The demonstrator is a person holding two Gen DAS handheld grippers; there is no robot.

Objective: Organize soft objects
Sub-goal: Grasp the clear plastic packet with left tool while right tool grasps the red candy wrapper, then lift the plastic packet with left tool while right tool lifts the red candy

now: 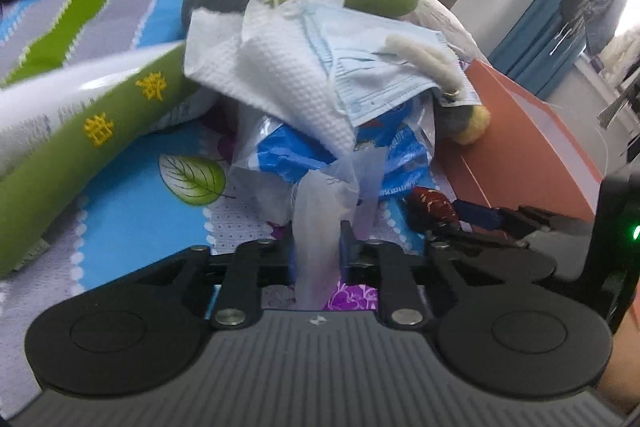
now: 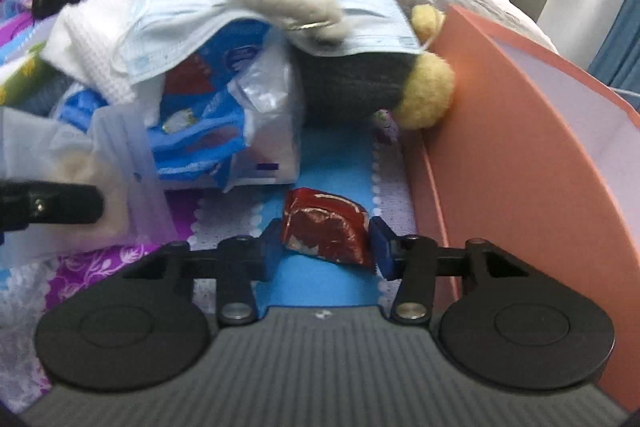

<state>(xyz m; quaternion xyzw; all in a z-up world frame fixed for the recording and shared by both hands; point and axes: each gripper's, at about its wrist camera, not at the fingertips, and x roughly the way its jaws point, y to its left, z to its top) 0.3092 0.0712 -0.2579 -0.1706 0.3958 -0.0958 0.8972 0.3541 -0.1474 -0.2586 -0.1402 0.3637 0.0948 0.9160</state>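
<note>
Grip status: my left gripper (image 1: 316, 247) was clamped on a twisted tail of thin plastic bag (image 1: 320, 259), and my right gripper (image 2: 324, 243) was closed around a red foil packet (image 2: 326, 231) lying on the patterned bedsheet (image 2: 320, 155). Risk, as I judged it: pulling the bag would drag the pile at 12 o'clock, since a paper towel (image 1: 280, 79) and blue face mask (image 1: 384, 67) lay draped over it and could slide off. The foil looked slick and might squirt from my pads. An orange box (image 2: 520, 131) stood at 3 o'clock, just beside the packet; a grey plush toy (image 2: 352, 87) crowded 1 o'clock.
</note>
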